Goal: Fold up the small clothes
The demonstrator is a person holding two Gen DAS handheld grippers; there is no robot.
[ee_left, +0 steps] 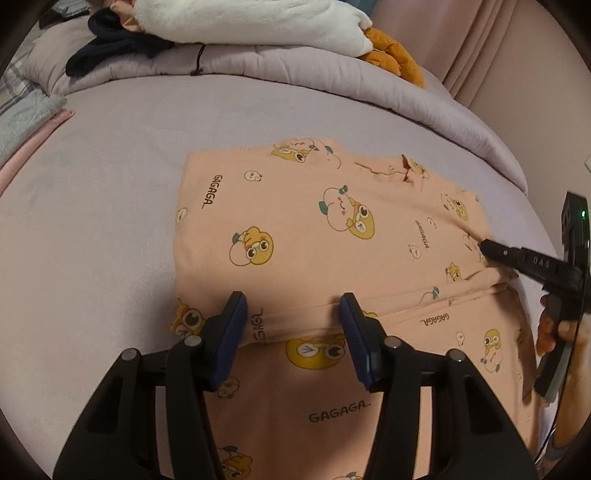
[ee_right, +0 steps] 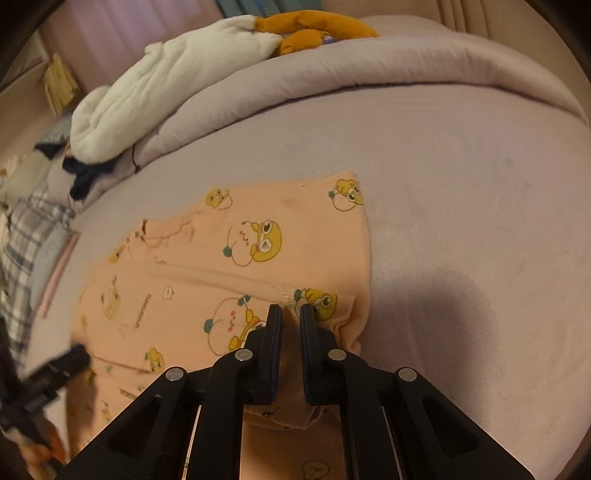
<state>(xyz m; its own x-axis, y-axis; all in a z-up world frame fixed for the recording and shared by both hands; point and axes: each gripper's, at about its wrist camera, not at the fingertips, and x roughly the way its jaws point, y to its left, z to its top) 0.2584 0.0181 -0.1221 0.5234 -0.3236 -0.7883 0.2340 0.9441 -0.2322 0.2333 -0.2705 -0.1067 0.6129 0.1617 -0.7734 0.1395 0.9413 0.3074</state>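
Presently, in the left wrist view, a peach-pink cotton garment printed with yellow cartoon ducks and "GAGAGA" lettering [ee_left: 332, 229] lies spread on the lilac-grey bed sheet [ee_left: 96, 192], one part laid over another so that a hemmed edge runs across near the left tongs [ee_left: 293, 306]. These tongs stand spread, blue pads either side of that hemmed edge, and the pads do not press on the cloth. At the right edge of the garment the black right tongs [ee_left: 482, 246] reach in with their tips at the fabric; a hand [ee_left: 550, 328] shows behind them on the handle. Along the far side a rolled lilac quilt [ee_left: 295, 70] carries a white fleecy blanket [ee_left: 251, 22], an ochre plush item [ee_left: 395, 55] and a dark navy piece of clothing [ee_left: 110, 44]. A grey towel over a pink cloth [ee_left: 26, 122] sits at the left margin.

From the right wrist view, the right tongs [ee_right: 291, 314] are pressed together on a raised pinch of the same garment [ee_right: 258, 236] at its near right corner, beside a stitched seam. The left tongs [ee_right: 74, 360] appear blurred at the lower left edge of the cloth; their state cannot be told from this view. The bed sheet [ee_right: 461, 206], quilt [ee_right: 406, 62], blanket [ee_right: 147, 92] and plush item [ee_right: 314, 26] lie beyond, with a checked fabric [ee_right: 26, 236] at the left
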